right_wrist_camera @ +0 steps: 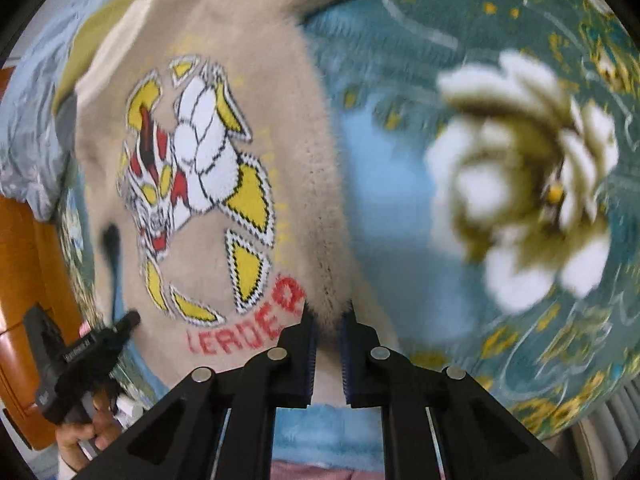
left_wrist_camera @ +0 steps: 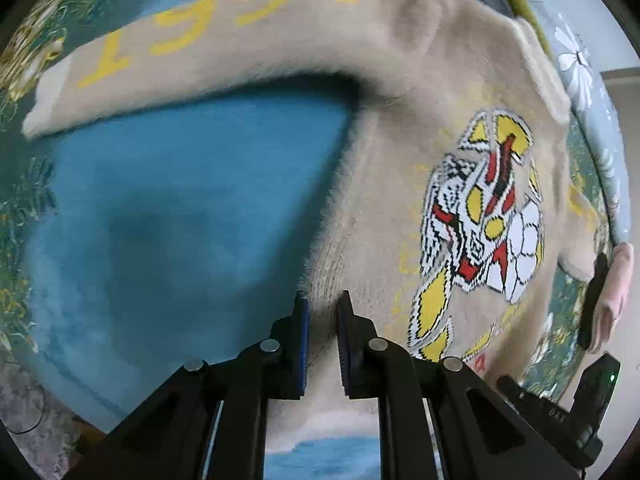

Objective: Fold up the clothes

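Beige and fuzzy, the sweater [left_wrist_camera: 400, 184] lies spread over a teal floral blanket [left_wrist_camera: 168, 216], filling the centre and right of the left wrist view. One sleeve [left_wrist_camera: 192, 48], marked with yellow letters, stretches across the upper left of that frame, above a bare blue patch of blanket. A yellow, red and white knitted graphic [left_wrist_camera: 484, 216] sits on the right side of the frame.

At the bottom centre of the frame, the left gripper [left_wrist_camera: 322, 312] has its blue-padded fingers drawn narrow, with a fold of the sweater's hem pinched between them. In the right wrist view the right gripper [right_wrist_camera: 329, 316] is likewise closed narrow on the sweater's edge at the bottom centre, next to red lettering [right_wrist_camera: 248, 328] under the graphic. A large white flower print [right_wrist_camera: 528, 184] on the blanket fills the right half of that frame, blurred. At its lower left a hand [right_wrist_camera: 82, 436] holds the other gripper's handle, with orange wood [right_wrist_camera: 28, 280] along the left edge.
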Motion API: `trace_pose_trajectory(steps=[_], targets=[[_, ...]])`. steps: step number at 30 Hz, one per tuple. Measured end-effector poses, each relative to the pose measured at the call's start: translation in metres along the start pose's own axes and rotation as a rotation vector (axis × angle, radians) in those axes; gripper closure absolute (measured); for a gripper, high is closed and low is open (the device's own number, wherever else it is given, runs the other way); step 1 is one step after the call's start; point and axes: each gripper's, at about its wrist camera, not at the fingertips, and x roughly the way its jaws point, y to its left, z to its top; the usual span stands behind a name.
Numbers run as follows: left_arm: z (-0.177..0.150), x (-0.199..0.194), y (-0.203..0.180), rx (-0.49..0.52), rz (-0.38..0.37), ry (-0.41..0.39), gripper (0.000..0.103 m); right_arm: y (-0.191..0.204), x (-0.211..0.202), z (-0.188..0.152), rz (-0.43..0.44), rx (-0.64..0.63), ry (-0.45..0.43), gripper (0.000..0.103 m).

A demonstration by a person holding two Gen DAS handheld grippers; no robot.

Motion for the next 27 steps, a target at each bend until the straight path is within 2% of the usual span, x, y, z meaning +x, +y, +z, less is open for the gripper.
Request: trace_pose_trajectory(steps=[3,7,11,12,13,16,18,20,22,27], targets=[[-0.001,0.001,0.005,0.002,0.022,0.012,0.090,-0.003,0.008,-0.021,-0.016,0.029,0.030,0.093],[0.001,-0.010,0.005,-0.041,-0.011,0.016,0.088,-0.010,-0.010,-0.032,-0.030,0.051,0.004,0.089],[0.004,-0.042,0.005,-0.096,-0.067,-0.051,0.085,-0.020,-0.057,-0.040,-0.015,0.059,-0.131,0.089],[0.006,-0.053,0.006,-0.112,-0.084,-0.078,0.076,-0.026,-0.072,-0.040,-0.006,0.074,-0.172,0.085],[0.010,-0.065,0.008,-0.127,-0.100,-0.114,0.068,-0.031,-0.091,-0.032,0.013,0.098,-0.217,0.082],[0.022,-0.104,0.016,-0.154,-0.135,-0.230,0.057,-0.049,-0.143,0.009,0.078,0.167,-0.339,0.068],[0.026,-0.125,-0.003,-0.145,-0.131,-0.300,0.050,-0.058,-0.164,0.023,0.107,0.206,-0.423,0.054],[0.029,-0.148,-0.013,-0.122,-0.132,-0.351,0.048,-0.065,-0.182,0.038,0.133,0.241,-0.502,0.048],[0.028,-0.167,-0.027,-0.096,-0.123,-0.383,0.045,-0.069,-0.189,0.062,0.153,0.238,-0.536,0.048],[0.004,-0.181,-0.068,-0.117,-0.087,-0.435,0.045,-0.086,-0.194,0.106,0.174,0.181,-0.501,0.048]])
